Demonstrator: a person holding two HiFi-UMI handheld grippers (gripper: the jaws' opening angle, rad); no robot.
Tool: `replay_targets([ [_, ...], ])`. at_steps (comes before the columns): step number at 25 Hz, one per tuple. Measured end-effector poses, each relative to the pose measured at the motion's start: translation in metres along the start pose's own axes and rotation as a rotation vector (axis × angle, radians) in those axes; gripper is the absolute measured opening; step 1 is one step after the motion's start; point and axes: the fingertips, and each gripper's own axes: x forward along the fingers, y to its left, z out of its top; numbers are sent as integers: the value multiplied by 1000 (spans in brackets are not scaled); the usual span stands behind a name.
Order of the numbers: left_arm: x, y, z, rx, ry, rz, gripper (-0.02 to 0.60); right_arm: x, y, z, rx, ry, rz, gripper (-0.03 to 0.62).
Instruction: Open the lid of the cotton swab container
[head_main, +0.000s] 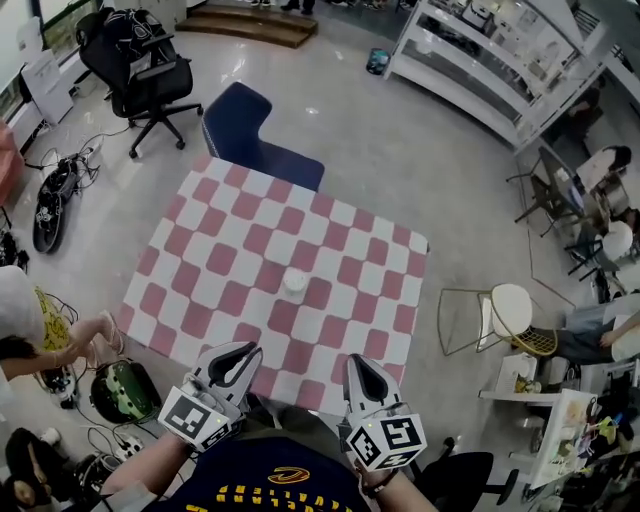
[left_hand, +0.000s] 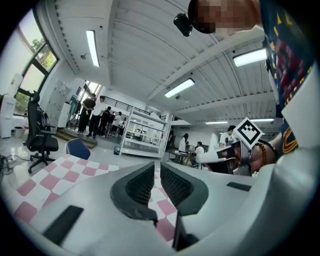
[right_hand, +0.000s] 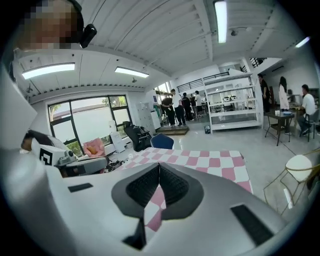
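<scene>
Container (head_main: 294, 282) upright mid checkered table (head_main: 230, 250), long axis vertical.

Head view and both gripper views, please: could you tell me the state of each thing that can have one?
Swab container: upright on the table, untouched; lid appears on, but it is too small to be sure.
Left tool: shut, nothing between its jaws, short of the container.
Right tool: shut, empty, also short of the container.
</scene>
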Motion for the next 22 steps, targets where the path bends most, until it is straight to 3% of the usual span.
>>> replay_targets([
  [8, 40, 26, -28, 58, 85, 47, 49, 61, -12, -8, -76, 77, 101, 11],
  [15, 80, 64, -80, 124, 218, 109, 54, 98, -24, -12, -144, 102, 137, 14],
  [22, 117, 94, -124, 163, 323, 124, 148, 123, -28, -13, -212, 106, 223, 77],
])
